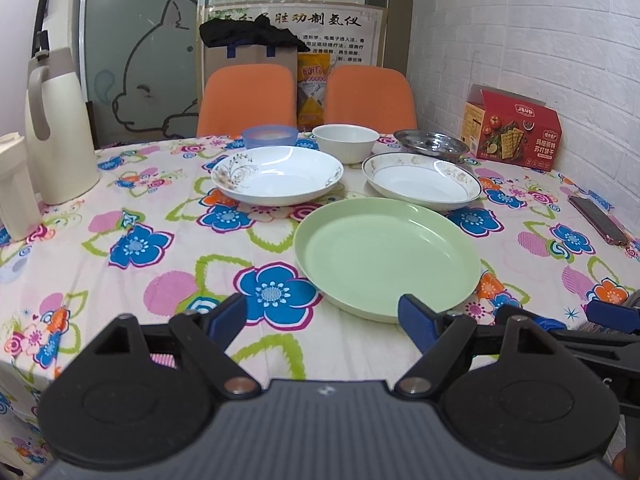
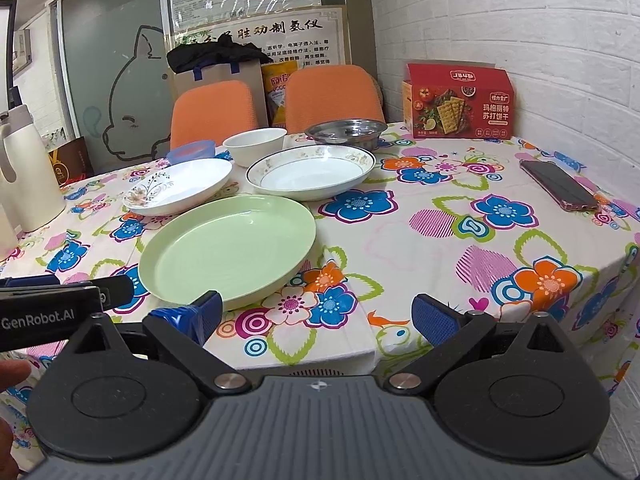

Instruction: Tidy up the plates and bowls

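Plates and bowls, six pieces, grouped on round surface (image 1: 168, 264) under flower-printed cloth.

- Pale green round plastic plate (image 1: 386, 254), matte, shallow raised rim; nearest, just ahead of both pairs of tongs.
- White glossy ceramic plate with brown floral sprig (image 1: 277, 175); behind green plate, to the left.
- White ceramic plate with dark ring and faded floral border (image 1: 421, 181); behind green plate, to the right, just beside it.
- Plain white round bowl (image 1: 345, 142), smooth, deep; behind the two white plates, between them.
- Translucent blue plastic bowl (image 1: 270, 137); left of white bowl, at far edge.
- Shiny steel dish (image 1: 430, 143), reflective; right of white bowl.

Left tongs (image 1: 322, 318): black frame, blue ribbed pads, spread wide, empty, low over near edge.
Right tongs (image 2: 316, 314): same build, spread wide, empty, green plate's near rim by left pad.

Also present: red cracker carton (image 2: 457, 101) by white brick wall; dark phone (image 2: 559, 185); cream thermos jug (image 1: 60, 128).
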Motion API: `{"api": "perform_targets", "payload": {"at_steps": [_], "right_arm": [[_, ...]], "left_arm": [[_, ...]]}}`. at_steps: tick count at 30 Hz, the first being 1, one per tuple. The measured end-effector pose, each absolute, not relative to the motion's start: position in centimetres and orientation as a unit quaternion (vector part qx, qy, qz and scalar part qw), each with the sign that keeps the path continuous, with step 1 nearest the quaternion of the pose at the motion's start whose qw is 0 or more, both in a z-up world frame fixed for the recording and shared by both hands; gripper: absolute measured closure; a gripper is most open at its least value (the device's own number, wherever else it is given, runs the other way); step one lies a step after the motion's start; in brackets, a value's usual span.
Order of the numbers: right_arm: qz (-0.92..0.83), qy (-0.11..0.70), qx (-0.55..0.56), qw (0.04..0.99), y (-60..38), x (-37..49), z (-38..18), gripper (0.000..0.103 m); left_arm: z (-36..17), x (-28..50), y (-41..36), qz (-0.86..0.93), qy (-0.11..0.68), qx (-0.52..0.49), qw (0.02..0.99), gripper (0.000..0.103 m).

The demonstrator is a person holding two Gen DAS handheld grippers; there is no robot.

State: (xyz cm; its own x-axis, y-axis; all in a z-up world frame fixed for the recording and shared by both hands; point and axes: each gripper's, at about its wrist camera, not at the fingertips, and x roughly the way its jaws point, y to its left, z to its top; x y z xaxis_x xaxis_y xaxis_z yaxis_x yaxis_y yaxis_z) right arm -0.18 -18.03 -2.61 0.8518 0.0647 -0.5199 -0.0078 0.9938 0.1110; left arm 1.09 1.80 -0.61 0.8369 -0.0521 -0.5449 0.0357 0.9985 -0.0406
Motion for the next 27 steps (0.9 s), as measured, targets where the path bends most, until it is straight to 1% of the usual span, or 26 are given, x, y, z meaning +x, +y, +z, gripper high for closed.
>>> {"api": "perform_targets", "payload": {"at_steps": [27], "right_arm": [[0.025, 0.282, 0.053, 0.958, -18.1, 0.6, -3.2, 0.014]], "left_arm": [[-1.2, 2.1, 2.2, -0.022, 0.295, -0.019, 0.955, 0.022]]}}
